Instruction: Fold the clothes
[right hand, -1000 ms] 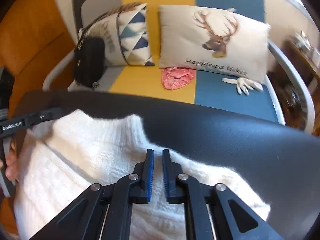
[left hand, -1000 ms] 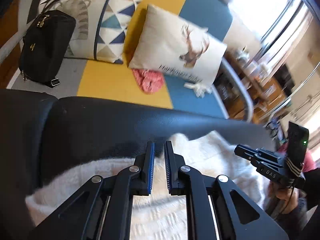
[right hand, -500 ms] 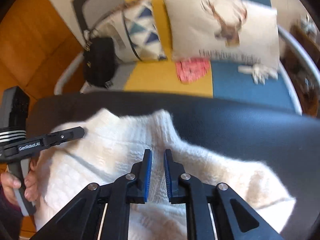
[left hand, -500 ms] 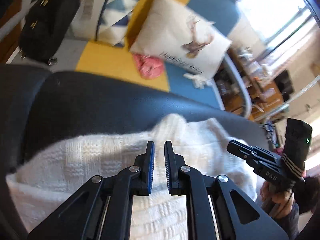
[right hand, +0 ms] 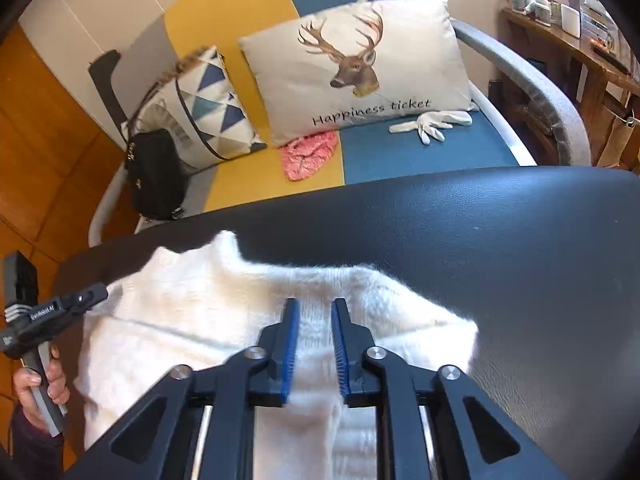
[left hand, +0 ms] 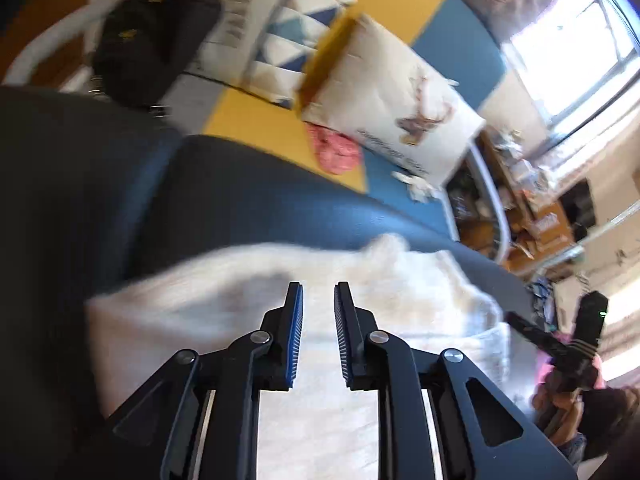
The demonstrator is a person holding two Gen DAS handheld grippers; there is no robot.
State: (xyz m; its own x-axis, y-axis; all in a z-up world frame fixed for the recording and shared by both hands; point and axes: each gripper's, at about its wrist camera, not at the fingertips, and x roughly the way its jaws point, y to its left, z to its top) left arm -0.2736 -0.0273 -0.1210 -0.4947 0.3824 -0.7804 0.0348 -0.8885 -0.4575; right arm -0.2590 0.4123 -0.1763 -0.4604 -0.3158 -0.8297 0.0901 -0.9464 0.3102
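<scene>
A white knit sweater (left hand: 404,292) (right hand: 188,304) lies spread on a black leather surface (left hand: 240,200) (right hand: 500,232). My left gripper (left hand: 318,294) hovers over its left part. Its jaws are opening, and the knit shows in the gap below them with no pad pressing on it. My right gripper (right hand: 314,306) is over the sweater's right part, just behind its far edge. Its jaws are opening too, with a ridge of knit lying loose between them. Each view shows the other gripper at its side, the right gripper (left hand: 536,336) and the left gripper (right hand: 60,308), each held in a hand.
Beyond the black surface stands a yellow and blue sofa (right hand: 400,152) with a deer pillow (right hand: 360,68), a triangle-pattern pillow (right hand: 208,108), a black bag (right hand: 156,176), a pink cloth (right hand: 308,154) and a white glove (right hand: 432,124). A cluttered wooden shelf (right hand: 568,44) is at the right.
Both pairs of jaws were nearly shut on the sweater and have parted. Both views have rolled and shifted, and more of the sweater now lies ahead of the fingertips.
</scene>
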